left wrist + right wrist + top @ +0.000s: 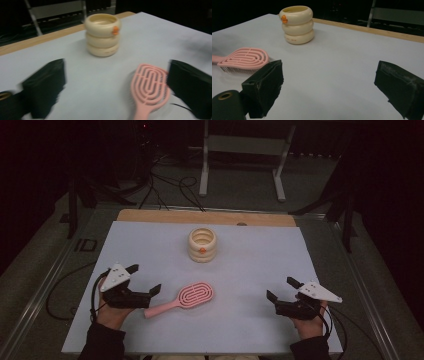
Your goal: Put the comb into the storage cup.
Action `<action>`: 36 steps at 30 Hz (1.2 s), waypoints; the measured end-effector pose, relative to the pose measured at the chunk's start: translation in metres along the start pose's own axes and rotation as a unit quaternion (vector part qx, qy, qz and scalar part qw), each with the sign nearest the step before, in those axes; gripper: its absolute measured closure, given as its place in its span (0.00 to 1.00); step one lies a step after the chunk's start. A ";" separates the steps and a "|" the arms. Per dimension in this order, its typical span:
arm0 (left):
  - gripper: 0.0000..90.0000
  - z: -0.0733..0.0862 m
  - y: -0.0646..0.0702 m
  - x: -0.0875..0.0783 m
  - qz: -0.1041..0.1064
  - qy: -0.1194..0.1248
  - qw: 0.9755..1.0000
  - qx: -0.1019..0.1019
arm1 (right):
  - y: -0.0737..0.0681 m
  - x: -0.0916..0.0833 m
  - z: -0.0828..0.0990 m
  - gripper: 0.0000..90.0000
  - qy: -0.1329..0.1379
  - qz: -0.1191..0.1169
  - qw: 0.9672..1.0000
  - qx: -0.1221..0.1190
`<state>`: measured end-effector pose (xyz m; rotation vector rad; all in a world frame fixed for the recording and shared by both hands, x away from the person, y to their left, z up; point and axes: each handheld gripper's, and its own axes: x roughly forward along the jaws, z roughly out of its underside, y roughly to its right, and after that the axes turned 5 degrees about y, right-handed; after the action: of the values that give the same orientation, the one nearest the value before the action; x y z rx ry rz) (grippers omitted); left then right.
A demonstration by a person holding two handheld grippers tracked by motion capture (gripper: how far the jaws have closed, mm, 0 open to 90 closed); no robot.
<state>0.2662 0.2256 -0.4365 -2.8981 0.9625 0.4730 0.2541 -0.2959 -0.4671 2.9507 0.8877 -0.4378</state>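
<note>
A pink hairbrush [183, 298] lies flat on the white table sheet [250, 270], its handle pointing to the lower left. My left gripper [144, 279] stands open just left of the handle, with nothing between its jaws. In the left gripper view the hairbrush [150, 86] lies in front of the right jaw, apart from the pads. A cream ribbed cup [202, 244] with an orange dot stands upright behind the brush. My right gripper [282, 289] rests open at the table's right, holding nothing. The right gripper view has the cup [297, 23] far ahead and the brush [244, 58] at the left.
A wooden strip [205, 216] edges the far side of the table. Beyond it stand a white metal frame [242, 155] and loose cables [170, 190] on the floor. Bare sheet stretches between the cup and my right gripper.
</note>
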 end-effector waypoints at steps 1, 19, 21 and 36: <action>0.00 0.000 0.000 0.000 0.000 0.000 1.000 0.000 | 0.000 0.000 0.000 0.09 0.000 0.000 1.000 0.000; 0.00 0.021 -0.037 -0.044 -0.079 0.054 0.995 -0.018 | -0.007 0.002 0.000 0.09 0.006 -0.016 1.000 -0.015; 0.00 0.020 -0.036 -0.042 -0.074 0.052 0.996 -0.019 | -0.008 0.003 0.001 0.09 0.006 -0.019 1.000 -0.015; 0.00 0.004 -0.023 -0.015 -0.031 -0.035 0.999 0.016 | -0.007 0.002 0.000 0.09 0.004 -0.019 1.000 -0.016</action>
<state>0.2670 0.2531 -0.4366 -2.8520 0.8588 0.5464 0.2517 -0.2885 -0.4675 2.9122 0.9441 -0.4096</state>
